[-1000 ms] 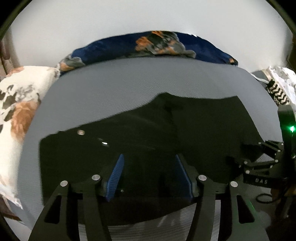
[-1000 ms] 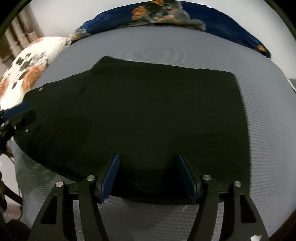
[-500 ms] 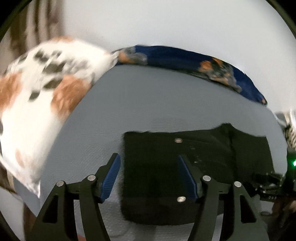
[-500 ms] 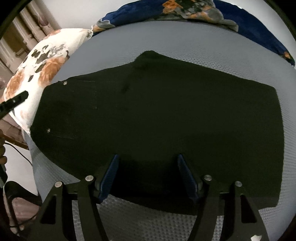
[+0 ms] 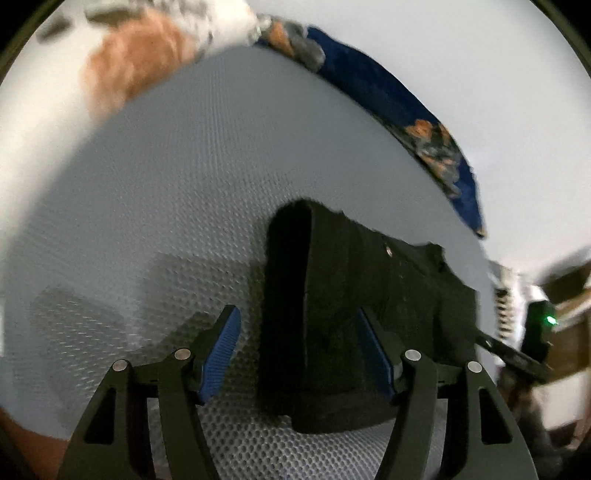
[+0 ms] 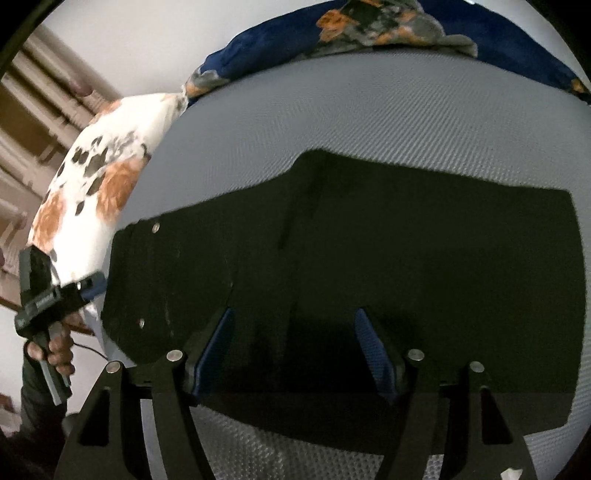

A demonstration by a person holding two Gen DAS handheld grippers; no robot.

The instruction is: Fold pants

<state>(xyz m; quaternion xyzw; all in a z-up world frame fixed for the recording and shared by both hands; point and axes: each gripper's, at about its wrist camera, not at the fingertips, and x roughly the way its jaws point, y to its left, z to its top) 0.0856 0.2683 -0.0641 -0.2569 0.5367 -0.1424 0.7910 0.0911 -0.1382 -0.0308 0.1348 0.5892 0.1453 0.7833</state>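
Black pants (image 6: 351, 266) lie flat and folded on a grey textured mattress (image 6: 369, 118), waistband with metal studs at the left. My right gripper (image 6: 295, 350) is open and empty, hovering over the pants' near edge. My left gripper (image 5: 299, 354) is open and empty at the waistband end of the pants (image 5: 332, 314), which I see end-on. The left gripper also shows in the right wrist view (image 6: 88, 286), held in a hand just left of the waistband. The right gripper shows in the left wrist view (image 5: 513, 354) at the far right.
A white pillow with orange flowers (image 6: 99, 199) lies at the mattress's left end. A navy floral blanket (image 6: 369, 33) runs along the far edge by the white wall. Grey mattress surface (image 5: 166, 221) lies left of the pants.
My left gripper has swung left and round to the waistband end, now looking along the pants. My right gripper has pulled back a little; the pants have not moved.
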